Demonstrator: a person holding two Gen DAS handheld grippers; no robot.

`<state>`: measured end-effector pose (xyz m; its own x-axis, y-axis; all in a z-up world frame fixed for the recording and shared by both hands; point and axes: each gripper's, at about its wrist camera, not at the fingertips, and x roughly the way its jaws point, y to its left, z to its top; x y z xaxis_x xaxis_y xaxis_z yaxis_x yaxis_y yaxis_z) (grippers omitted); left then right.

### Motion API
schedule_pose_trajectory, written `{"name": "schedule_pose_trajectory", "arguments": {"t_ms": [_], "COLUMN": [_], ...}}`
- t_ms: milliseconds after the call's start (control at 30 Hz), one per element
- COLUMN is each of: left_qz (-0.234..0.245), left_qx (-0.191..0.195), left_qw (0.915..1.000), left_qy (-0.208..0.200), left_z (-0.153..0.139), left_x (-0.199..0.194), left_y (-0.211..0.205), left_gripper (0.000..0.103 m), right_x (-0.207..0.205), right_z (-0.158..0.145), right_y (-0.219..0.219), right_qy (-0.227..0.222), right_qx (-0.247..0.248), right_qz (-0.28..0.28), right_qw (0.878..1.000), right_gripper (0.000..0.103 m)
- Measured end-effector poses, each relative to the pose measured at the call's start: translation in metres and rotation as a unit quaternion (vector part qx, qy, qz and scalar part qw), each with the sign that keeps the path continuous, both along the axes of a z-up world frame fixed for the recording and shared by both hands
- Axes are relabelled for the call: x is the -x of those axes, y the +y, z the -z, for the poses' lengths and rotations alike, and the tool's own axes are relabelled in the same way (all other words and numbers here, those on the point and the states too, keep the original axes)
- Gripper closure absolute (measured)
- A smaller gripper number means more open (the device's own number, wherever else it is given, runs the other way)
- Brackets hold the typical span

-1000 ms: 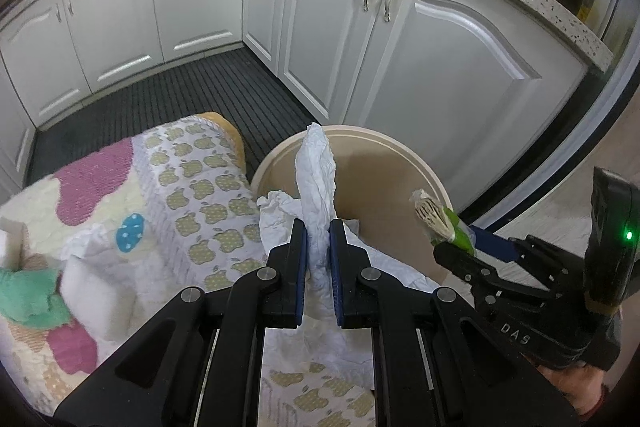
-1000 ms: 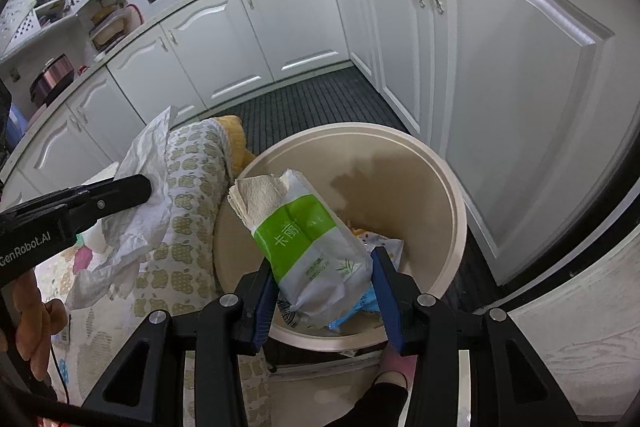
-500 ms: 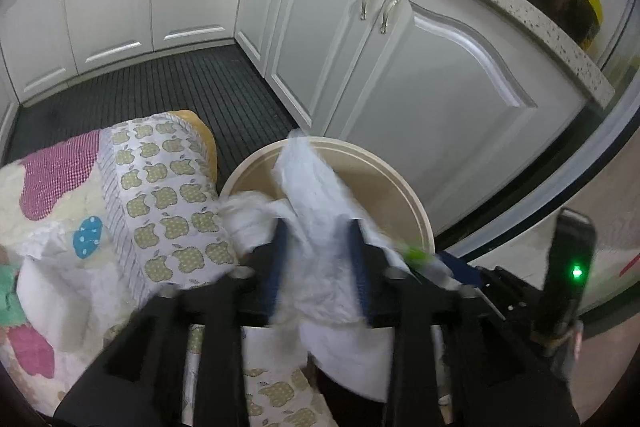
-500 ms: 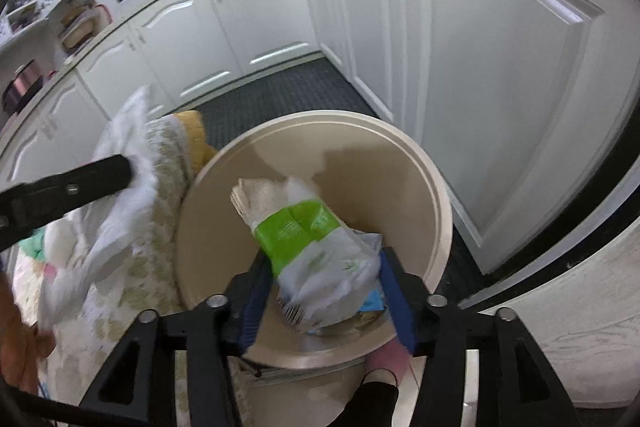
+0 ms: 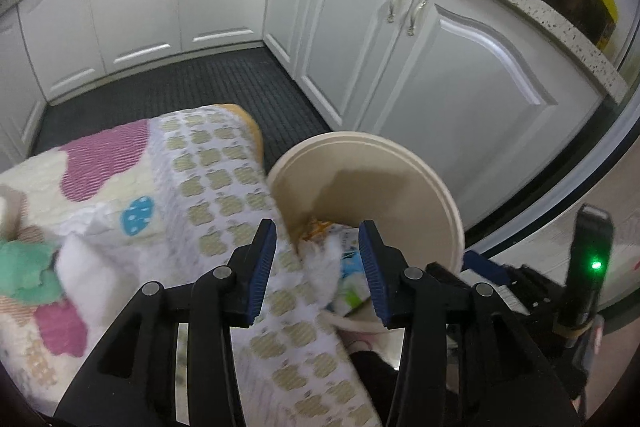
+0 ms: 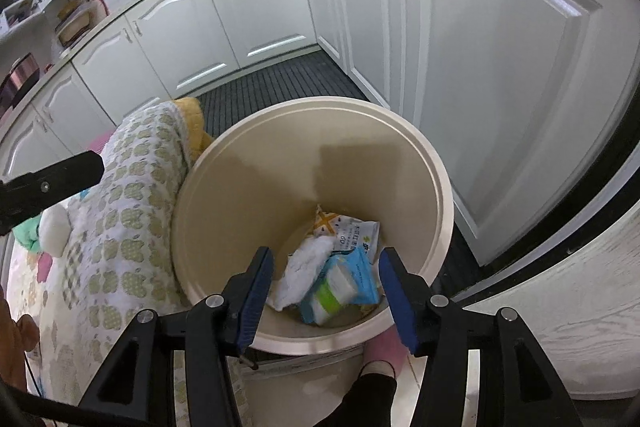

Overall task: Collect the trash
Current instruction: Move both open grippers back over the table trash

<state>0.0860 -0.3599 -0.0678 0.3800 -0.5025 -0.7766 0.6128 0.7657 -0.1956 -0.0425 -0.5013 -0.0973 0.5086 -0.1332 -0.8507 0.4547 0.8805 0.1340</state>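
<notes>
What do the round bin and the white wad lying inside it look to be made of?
Bin: probably plastic, matte beige; smooth moulded wall with a stepped rim.
White wad: seems to be tissue or paper towel; soft, crumpled, fuzzy-edged, though thin cloth cannot be ruled out.

The near rim of the bin [image 5: 400,151] is hidden behind the left gripper [image 5: 318,267] in the left wrist view, and the trash [image 5: 344,279] inside shows only as a blurred white and green patch; in the right wrist view the print on the packets [image 6: 358,235] is too small to read; the green cloth [image 6: 26,233] is partly hidden by the left gripper's black finger [image 6: 52,183]; the person's foot [image 6: 376,371] is partly hidden behind the gripper body.
</notes>
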Motion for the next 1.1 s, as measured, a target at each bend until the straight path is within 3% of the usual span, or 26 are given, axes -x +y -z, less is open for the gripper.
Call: {"name": "schedule_pose_trajectory", "arguments": {"t_ms": [100, 167, 233, 400, 633, 1100], "left_qz": [-0.005, -0.009, -0.012, -0.019, -0.024, -0.002], "left_qx": [-0.008, -0.01, -0.012, -0.016, -0.018, -0.051], "left_qw": [0.9999, 0.9998, 0.9997, 0.9996, 0.9991, 0.9977], "left_qy": [-0.011, -0.016, -0.02, -0.012, 0.03, 0.046], "left_z": [-0.003, -0.005, -0.007, -0.003, 0.022, 0.04], "left_x": [0.006, 0.01, 0.014, 0.03, 0.051, 0.099], "left_y": [0.011, 0.019, 0.03, 0.061, 0.104, 0.157], "left_gripper": [0.062, 0.062, 0.062, 0.062, 0.062, 0.062], "right_x": [0.001, 0.002, 0.003, 0.006, 0.001, -0.014], "right_z": [-0.009, -0.013, -0.019, -0.032, -0.044, -0.05], "right_y": [0.014, 0.023, 0.033, 0.054, 0.084, 0.119], "right_qy": [-0.009, -0.013, -0.022, -0.033, -0.043, -0.047], "right_qx": [0.003, 0.005, 0.009, 0.008, 0.011, 0.008], "right_qz": [-0.014, -0.022, -0.031, -0.048, -0.076, -0.113], "right_qw": [1.0, 1.0, 0.999, 0.998, 0.996, 0.992], "right_gripper": [0.049, 0.038, 0.035, 0.035, 0.034, 0.034]}}
